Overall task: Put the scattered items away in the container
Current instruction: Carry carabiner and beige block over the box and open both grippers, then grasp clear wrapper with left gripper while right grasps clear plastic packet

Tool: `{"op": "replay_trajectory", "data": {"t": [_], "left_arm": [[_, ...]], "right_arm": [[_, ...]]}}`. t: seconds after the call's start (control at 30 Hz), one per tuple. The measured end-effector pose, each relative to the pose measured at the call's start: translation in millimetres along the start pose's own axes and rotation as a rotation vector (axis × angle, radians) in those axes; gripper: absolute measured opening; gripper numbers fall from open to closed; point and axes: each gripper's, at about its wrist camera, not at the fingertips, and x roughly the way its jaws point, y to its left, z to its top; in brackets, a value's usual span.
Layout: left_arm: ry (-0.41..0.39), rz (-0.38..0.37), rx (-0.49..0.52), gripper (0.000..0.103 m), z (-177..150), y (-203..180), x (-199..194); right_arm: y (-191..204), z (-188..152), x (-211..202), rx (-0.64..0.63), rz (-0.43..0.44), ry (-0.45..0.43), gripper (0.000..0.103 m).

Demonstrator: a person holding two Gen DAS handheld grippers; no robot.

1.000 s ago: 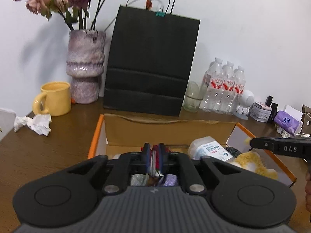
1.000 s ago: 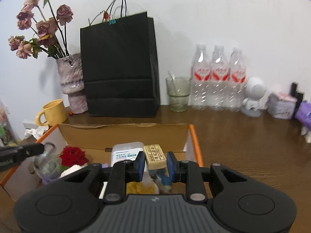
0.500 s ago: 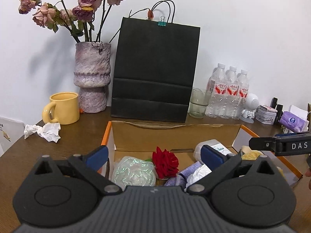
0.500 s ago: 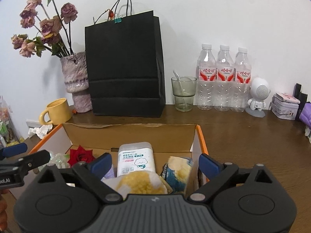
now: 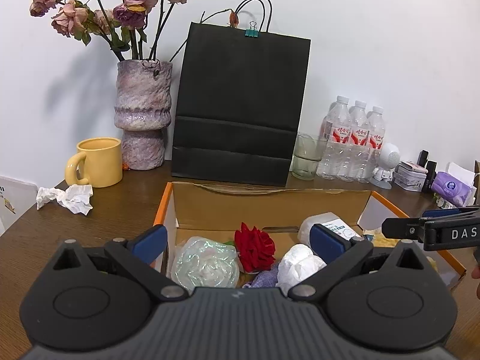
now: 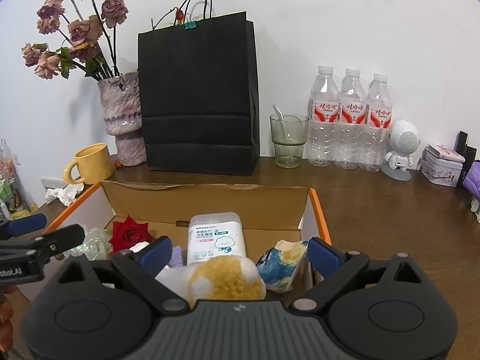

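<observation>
A dark wooden counter (image 6: 375, 210) carries everything. An open cardboard box (image 6: 210, 201) with orange edges sits at the front. Along the wall behind it stand a yellow mug (image 5: 99, 162), a mottled purple vase (image 5: 142, 114) of dried roses, a black paper bag (image 5: 240, 105), a glass tumbler (image 6: 288, 139), three water bottles (image 6: 349, 117), a white robot figure (image 6: 400, 148) and a small tin (image 6: 442, 165). Crumpled tissue (image 5: 67, 198) lies just beside the mug
</observation>
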Motion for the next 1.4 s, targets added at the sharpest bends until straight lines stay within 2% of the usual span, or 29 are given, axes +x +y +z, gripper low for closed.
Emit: {"op": "replay_trajectory", "data": {"t": [0.2, 0.37, 0.47, 0.6, 0.8, 0.9, 0.97, 1.03, 1.13, 1.27, 1.4], "left_arm": [[0.005, -0.016, -0.019, 0.103, 6, -5, -18], [0.01, -0.072, -0.031, 0.103, 8, -7, -48], [0.016, -0.082, -0.001, 0.103, -1, -5, -67], [0.041, -0.058, 0.037, 0.103, -18, 1, -85], [0.121, -0.042, 0.028, 0.103, -44, 16, -93], [0.171, -0.044, 0.015, 0.101, -55, 19, -87], [0.206, -0.041, 0.002, 0.096, -61, 18, -80], [0.244, -0.035, -0.015, 0.091, -65, 19, -71], [0.278, -0.034, -0.038, 0.085, -70, 18, -60], [0.297, -0.005, -0.037, 0.075, -72, 14, -50], [0.292, 0.021, -0.018, 0.071, -72, 10, -47]], "right_arm": [[10, -1, -23, -0.018, 0.008, -0.007, 0.097], [17, -16, -58, -0.04, 0.031, -0.034, 0.098], [18, -27, -77, -0.059, 0.037, -0.044, 0.098], [20, -49, -95, -0.075, 0.041, -0.038, 0.098], [28, -85, -97, -0.102, 0.068, 0.029, 0.096], [35, -99, -87, -0.117, 0.07, 0.07, 0.091], [39, -105, -77, -0.119, 0.062, 0.101, 0.078], [41, -108, -69, -0.106, 0.071, 0.134, 0.069], [45, -109, -61, -0.103, 0.087, 0.141, 0.064], [49, -108, -50, -0.118, 0.083, 0.168, 0.046], [48, -110, -48, -0.12, 0.088, 0.169, 0.036]]}}
